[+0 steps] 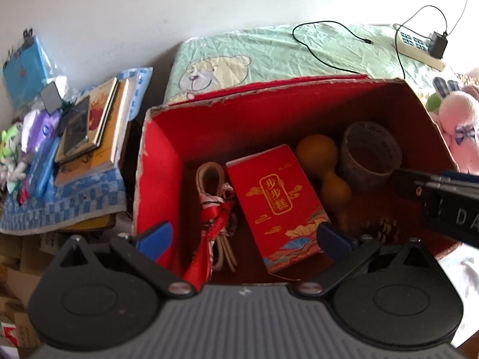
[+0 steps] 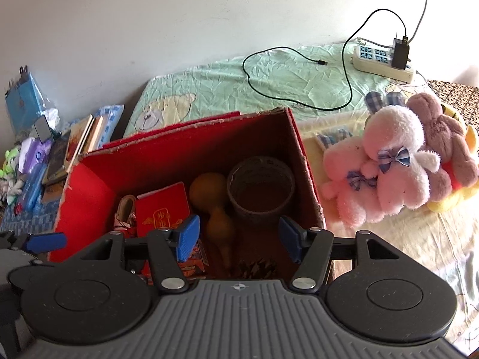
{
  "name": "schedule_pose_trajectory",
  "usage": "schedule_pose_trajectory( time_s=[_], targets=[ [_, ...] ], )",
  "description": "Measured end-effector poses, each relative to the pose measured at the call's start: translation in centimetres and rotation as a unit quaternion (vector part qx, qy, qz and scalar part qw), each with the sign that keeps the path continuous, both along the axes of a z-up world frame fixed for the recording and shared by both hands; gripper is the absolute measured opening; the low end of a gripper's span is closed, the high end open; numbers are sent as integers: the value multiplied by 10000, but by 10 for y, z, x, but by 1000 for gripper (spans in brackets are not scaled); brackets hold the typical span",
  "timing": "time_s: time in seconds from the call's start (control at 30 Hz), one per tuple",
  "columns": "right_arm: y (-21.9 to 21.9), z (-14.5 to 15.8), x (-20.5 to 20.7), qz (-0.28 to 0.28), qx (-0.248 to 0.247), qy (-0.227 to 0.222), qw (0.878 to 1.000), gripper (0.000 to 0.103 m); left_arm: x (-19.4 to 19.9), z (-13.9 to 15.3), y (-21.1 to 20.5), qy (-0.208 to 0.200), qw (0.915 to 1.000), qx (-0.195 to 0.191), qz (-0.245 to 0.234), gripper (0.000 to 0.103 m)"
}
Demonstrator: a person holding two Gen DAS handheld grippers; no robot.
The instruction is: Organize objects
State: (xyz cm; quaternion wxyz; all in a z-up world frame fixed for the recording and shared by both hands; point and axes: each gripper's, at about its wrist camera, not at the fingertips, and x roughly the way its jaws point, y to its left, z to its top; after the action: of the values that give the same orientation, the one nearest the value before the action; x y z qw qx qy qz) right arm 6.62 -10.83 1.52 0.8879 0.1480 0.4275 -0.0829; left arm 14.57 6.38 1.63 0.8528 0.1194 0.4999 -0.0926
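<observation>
1. Left gripper [image 1: 244, 237]: blue pads spread wide, nothing between them; it hangs over the near rim of the red box [image 1: 158, 155].
2. Right gripper [image 2: 238, 237]: likewise parted and empty, poised above the same box on its right side.
3. Directly ahead of the left fingers: a red packet [image 1: 277, 203] with gold lettering, lying flat; just left of it a coiled cord with red ribbon [image 1: 217, 209].
4. Beyond the packet: a tan gourd [image 1: 323, 167], touching or nearly touching a woven cup [image 1: 369, 152] in the far right corner. A pine cone [image 2: 259, 266] lies just below the right fingers.
5. Outside the box, right of the right fingers: plush toys [image 2: 398, 161] on the bed, well apart from both tools.
6. Judged step: between placements. The next move probably calls for swinging the right gripper toward the plush toys, closing on one, and lowering it into free floor space.
</observation>
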Motion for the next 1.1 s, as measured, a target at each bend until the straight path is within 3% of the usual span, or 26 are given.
schedule_pose_trajectory(
  time_s=[0.27, 0.7, 0.97, 1.1],
  targets=[
    [1, -4, 4, 3, -192, 58, 9998, 61, 7, -6, 1, 50, 10000, 18, 28, 103],
    [0, -15, 7, -117, -23, 164, 9998, 61, 11, -14, -8, 79, 9997, 50, -213, 103],
    [2, -18, 13, -105, -65, 186, 9998, 61, 18, -19, -1, 149, 9998, -55, -95, 103],
    [2, -20, 15, -121, -65, 226, 9997, 55, 20, -21, -1, 201, 9997, -110, -103, 103]
  ],
)
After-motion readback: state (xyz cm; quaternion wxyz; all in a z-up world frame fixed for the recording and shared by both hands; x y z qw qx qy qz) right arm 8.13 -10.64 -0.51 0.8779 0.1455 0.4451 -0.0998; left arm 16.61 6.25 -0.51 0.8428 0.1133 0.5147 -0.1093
